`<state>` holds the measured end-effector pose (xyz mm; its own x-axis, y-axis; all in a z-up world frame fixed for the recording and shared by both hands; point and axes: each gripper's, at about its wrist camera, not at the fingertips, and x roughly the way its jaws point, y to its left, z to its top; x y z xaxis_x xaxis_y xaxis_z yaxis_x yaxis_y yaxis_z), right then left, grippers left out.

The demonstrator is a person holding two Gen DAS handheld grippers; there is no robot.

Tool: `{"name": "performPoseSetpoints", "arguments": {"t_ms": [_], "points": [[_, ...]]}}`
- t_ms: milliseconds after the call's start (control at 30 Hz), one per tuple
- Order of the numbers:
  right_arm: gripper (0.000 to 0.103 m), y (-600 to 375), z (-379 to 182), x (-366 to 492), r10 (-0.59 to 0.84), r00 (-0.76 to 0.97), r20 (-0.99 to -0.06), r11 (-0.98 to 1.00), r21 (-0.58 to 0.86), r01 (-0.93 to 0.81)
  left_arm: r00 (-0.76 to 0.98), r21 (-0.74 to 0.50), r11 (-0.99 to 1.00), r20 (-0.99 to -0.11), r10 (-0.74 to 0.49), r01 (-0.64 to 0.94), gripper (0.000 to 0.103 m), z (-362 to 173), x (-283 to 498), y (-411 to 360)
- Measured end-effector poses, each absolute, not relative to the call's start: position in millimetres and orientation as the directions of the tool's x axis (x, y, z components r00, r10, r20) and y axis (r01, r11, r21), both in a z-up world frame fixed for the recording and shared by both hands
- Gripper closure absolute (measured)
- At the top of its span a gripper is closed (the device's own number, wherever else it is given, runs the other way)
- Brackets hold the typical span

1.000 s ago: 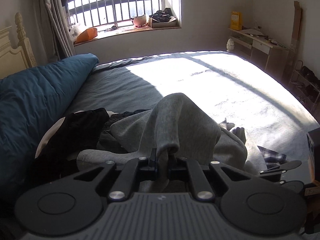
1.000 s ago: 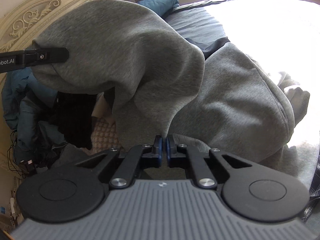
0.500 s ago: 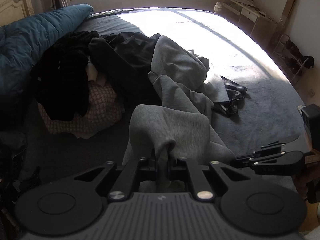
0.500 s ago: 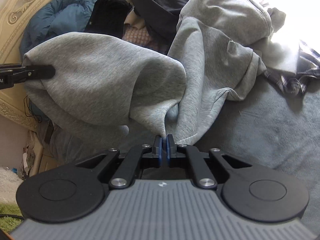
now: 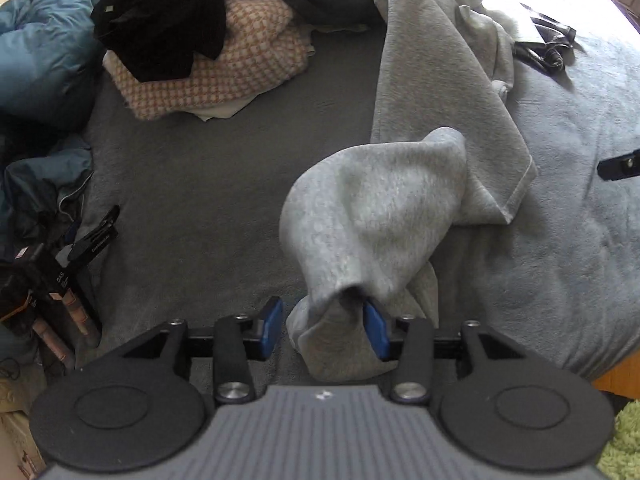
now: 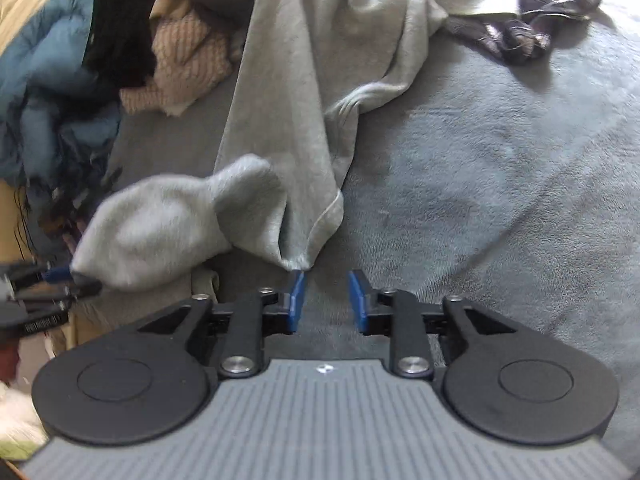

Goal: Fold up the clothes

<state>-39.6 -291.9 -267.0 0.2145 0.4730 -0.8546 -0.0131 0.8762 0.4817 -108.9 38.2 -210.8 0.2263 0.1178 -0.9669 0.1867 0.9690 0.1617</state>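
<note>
A grey sweatshirt (image 5: 424, 128) lies stretched along the grey bed cover, one end bunched up near the bed's front edge. My left gripper (image 5: 324, 330) is open, its blue pads apart, with the bunched grey cloth lying loose between them. In the right wrist view the sweatshirt (image 6: 296, 92) runs from the far pile to a hem corner that touches my left pad (image 6: 297, 298). My right gripper (image 6: 327, 300) is open and holds nothing. The left gripper shows at the left edge of the right wrist view (image 6: 44, 280).
A pile of clothes sits at the far left: a black garment (image 5: 160, 20) on a beige checked one (image 5: 224, 64), beside a blue duvet (image 5: 36, 48). A dark plaid garment (image 5: 548, 44) lies far right. The bed's edge and a green rug (image 5: 624, 444) are at lower right.
Both grippers have lowered the grey sweatshirt onto the bed near the front edge and opened their jaws. The cloth has dropped out of both grips.
</note>
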Motion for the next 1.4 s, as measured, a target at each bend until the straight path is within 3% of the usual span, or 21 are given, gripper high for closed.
{"name": "performPoseSetpoints", "arguments": {"t_ms": [67, 233, 333, 567, 633, 667, 700, 767, 1167, 1400], "points": [[0.051, -312.6, -273.1, -19.4, 0.491, 0.277, -0.826, 0.844, 0.529, 0.084, 0.223, 0.167, 0.974, -0.966, 0.131, 0.152, 0.044, -205.4, -108.8, 45.2], [0.038, -353.7, -305.2, 49.6, 0.514, 0.424, -0.746, 0.697, 0.651, 0.301, 0.239, 0.200, 0.974, -0.956, 0.169, 0.110, 0.038, -188.4, -108.2, 41.7], [0.024, -363.0, -332.3, 89.5, 0.517, 0.485, -0.705, 0.599, 0.703, 0.383, 0.251, 0.218, 0.973, -0.949, 0.193, 0.077, 0.037, -180.3, -107.7, 33.7], [0.021, -350.1, -402.3, 157.5, 0.538, 0.430, -0.726, 0.570, 0.688, 0.449, 0.255, 0.188, 0.982, -0.949, 0.187, -0.022, 0.042, -175.2, -87.6, 17.6], [0.025, -345.3, -408.7, 162.9, 0.542, 0.439, -0.717, 0.575, 0.697, 0.428, 0.274, 0.197, 0.980, -0.941, 0.197, -0.026, 0.042, -173.2, -77.6, 11.8], [0.050, -343.2, -406.9, 163.4, 0.550, 0.442, -0.708, 0.584, 0.705, 0.402, 0.293, 0.205, 0.979, -0.934, 0.202, -0.020, 0.042, -170.8, -70.9, 7.4], [0.083, -341.1, -404.8, 163.8, 0.558, 0.444, -0.701, 0.593, 0.711, 0.377, 0.317, 0.214, 0.977, -0.926, 0.205, -0.008, 0.042, -167.5, -63.3, 2.0], [0.095, -337.5, -393.2, 159.7, 0.564, 0.445, -0.696, 0.624, 0.711, 0.323, 0.361, 0.221, 0.975, -0.911, 0.201, 0.013, 0.042, -159.2, -48.1, -6.6], [0.098, -292.2, -253.5, 35.0, 0.576, 0.481, -0.662, 0.817, 0.496, -0.295, 0.485, 0.070, 0.964, -0.872, -0.066, 0.257, 0.042, -122.4, 22.0, -85.0], [0.098, -234.3, -218.9, -35.5, 0.490, 0.471, -0.734, 0.810, 0.183, -0.557, 0.404, -0.024, 0.905, -0.889, -0.214, 0.426, 0.040, -126.6, 23.6, -127.8]]}}
